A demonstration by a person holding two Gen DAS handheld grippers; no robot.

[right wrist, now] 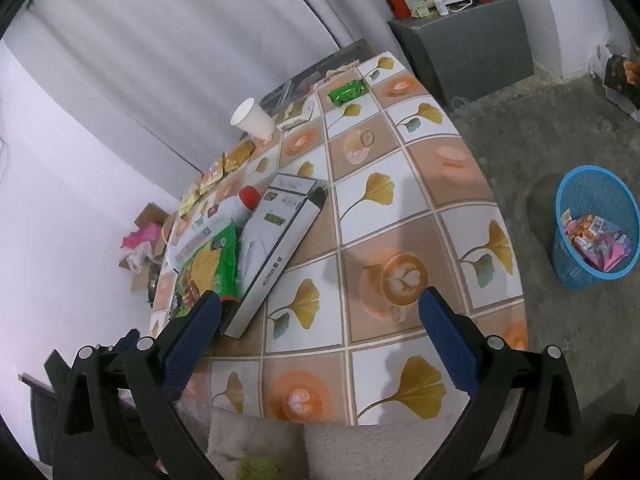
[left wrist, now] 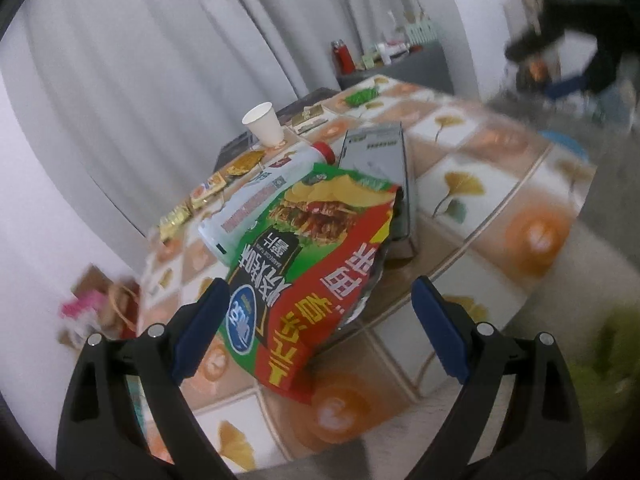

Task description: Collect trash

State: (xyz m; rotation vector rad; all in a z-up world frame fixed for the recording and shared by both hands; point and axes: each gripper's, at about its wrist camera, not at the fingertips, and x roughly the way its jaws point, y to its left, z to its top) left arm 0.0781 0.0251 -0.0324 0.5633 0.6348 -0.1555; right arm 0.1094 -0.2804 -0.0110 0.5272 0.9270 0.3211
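Jaws of both grippers stand wide, gripping nothing. Between the left gripper's point(left wrist: 320, 320) fingers lies the red and green chip bag point(left wrist: 308, 264) on the bench point(right wrist: 400, 208), resting against a white bottle point(left wrist: 264, 196) and a grey box point(right wrist: 276, 248). Right gripper point(right wrist: 320, 344) hovers over bare tablecloth. On the floor, well apart, stands a blue basket point(right wrist: 592, 224) holding wrappers.

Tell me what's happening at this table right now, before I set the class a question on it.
A person with a gripper in each hand is clearing rubbish. The left gripper is open around a chip bag lying on the table, not yet clamped. The right gripper hangs open and empty over the tablecloth. A bottle, box and paper cup remain; a blue bin on the floor already holds wrappers.
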